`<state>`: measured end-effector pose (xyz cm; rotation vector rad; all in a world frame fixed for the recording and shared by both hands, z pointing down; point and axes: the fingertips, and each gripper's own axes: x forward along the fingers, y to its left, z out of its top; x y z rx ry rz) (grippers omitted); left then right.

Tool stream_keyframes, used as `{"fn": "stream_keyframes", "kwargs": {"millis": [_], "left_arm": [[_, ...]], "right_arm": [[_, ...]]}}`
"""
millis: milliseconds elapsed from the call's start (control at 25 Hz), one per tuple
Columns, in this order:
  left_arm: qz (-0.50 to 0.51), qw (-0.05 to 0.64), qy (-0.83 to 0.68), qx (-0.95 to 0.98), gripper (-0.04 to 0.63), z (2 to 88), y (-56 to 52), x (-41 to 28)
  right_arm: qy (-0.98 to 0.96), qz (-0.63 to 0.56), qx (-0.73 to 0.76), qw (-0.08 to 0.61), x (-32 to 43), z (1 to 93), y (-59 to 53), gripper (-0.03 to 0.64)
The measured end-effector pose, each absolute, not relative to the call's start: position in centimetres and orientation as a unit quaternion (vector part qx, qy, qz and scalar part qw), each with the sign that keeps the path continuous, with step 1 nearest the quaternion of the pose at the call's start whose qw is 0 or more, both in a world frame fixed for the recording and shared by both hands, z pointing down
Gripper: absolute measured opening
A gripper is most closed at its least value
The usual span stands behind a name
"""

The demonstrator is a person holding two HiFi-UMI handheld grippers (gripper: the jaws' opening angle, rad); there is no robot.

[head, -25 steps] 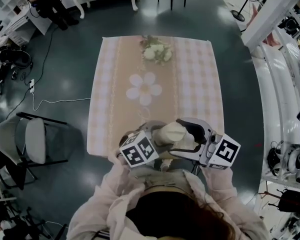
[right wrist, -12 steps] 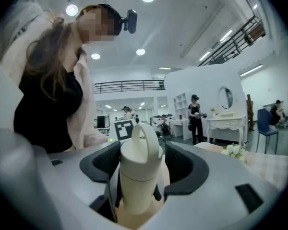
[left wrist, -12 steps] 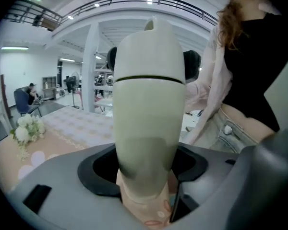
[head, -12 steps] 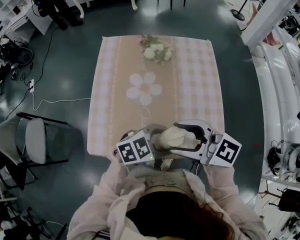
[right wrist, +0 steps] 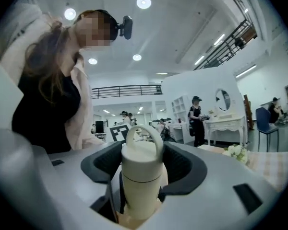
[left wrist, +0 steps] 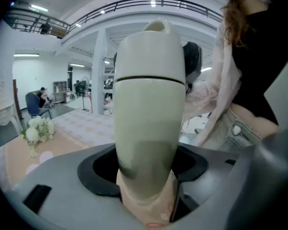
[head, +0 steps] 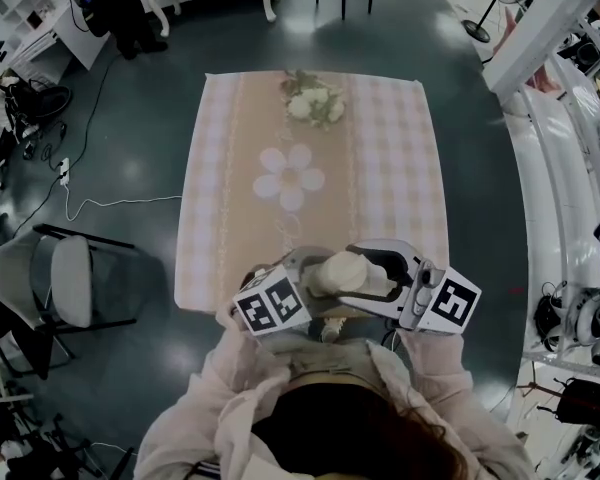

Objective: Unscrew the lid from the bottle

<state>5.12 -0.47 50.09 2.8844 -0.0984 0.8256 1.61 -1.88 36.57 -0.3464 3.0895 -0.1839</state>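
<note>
A cream bottle (head: 345, 271) is held upright over the near edge of the table. My left gripper (head: 315, 290) comes in from the left and is shut on the bottle's body (left wrist: 149, 123). The lid (left wrist: 151, 51) with its loop handle rises above those jaws. My right gripper (head: 354, 273) reaches in from the right. Its jaws are closing with the lid (right wrist: 139, 159) between them. The dark pads (right wrist: 169, 191) touch the bottle on both sides just under the lid's seam. The bottle's base is hidden behind the grippers.
The table (head: 400, 168) has a pink checked cloth with a flower-shaped mat (head: 290, 178) at its middle and a white bouquet (head: 315, 103) at the far end. A grey chair (head: 65, 283) stands to the left. A white cable (head: 110, 204) lies on the floor.
The right gripper's jaws have drawn in round the lid. The left gripper has shifted slightly but keeps its hold on the bottle, which stays in place.
</note>
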Motion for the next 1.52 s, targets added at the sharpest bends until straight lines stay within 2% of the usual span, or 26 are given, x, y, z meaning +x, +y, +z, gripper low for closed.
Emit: {"fn": "stream_keyframes", "kwargs": {"millis": [160, 320, 400, 440, 520, 840, 1120, 1200, 1240, 1280, 1520], "left_arm": [[0.254, 0.045, 0.016, 0.966, 0.318, 49.1, 0.7, 5.2], [0.253, 0.068, -0.054, 0.964, 0.318, 49.6, -1.1, 5.2], [0.263, 0.067, -0.075, 0.96, 0.318, 49.8, -1.6, 5.4], [0.266, 0.065, -0.077, 0.959, 0.318, 49.8, -1.7, 5.6], [0.268, 0.064, -0.066, 0.959, 0.318, 49.8, -1.3, 5.8], [0.244, 0.061, 0.088, 0.964, 0.318, 48.6, 3.2, 6.7], [0.252, 0.082, -0.081, 0.961, 0.318, 49.5, -1.6, 6.7], [0.264, 0.08, -0.109, 0.955, 0.318, 50.0, -2.4, 6.5], [0.267, 0.079, -0.109, 0.954, 0.318, 50.0, -2.4, 6.5], [0.267, 0.078, -0.102, 0.955, 0.318, 50.1, -2.2, 6.5], [0.26, 0.055, 0.012, 0.964, 0.318, 49.3, 0.7, 6.4]], "right_arm": [[0.997, -0.052, -0.048, 0.023, 1.5, 35.7, -0.7, 0.286], [0.99, -0.07, -0.118, 0.022, 2.1, 36.6, -1.9, 0.355], [0.987, -0.07, -0.141, 0.02, 2.0, 37.0, -1.9, 0.369], [0.986, -0.064, -0.153, 0.021, 2.0, 36.9, -2.0, 0.363], [0.985, -0.052, -0.163, 0.02, 1.9, 36.8, -2.2, 0.287], [0.998, -0.064, -0.01, 0.026, 2.4, 36.0, 0.9, 0.285], [0.983, -0.082, -0.163, 0.031, 3.5, 37.2, -2.2, 0.353], [0.978, -0.067, -0.198, 0.023, 3.2, 37.1, -2.9, 0.345], [0.976, -0.057, -0.208, 0.019, 2.9, 36.9, -3.1, 0.298], [0.977, -0.049, -0.208, 0.016, 2.7, 36.7, -3.1, 0.282], [0.997, -0.057, -0.053, 0.015, 2.3, 36.2, -0.7, 0.279]]}}
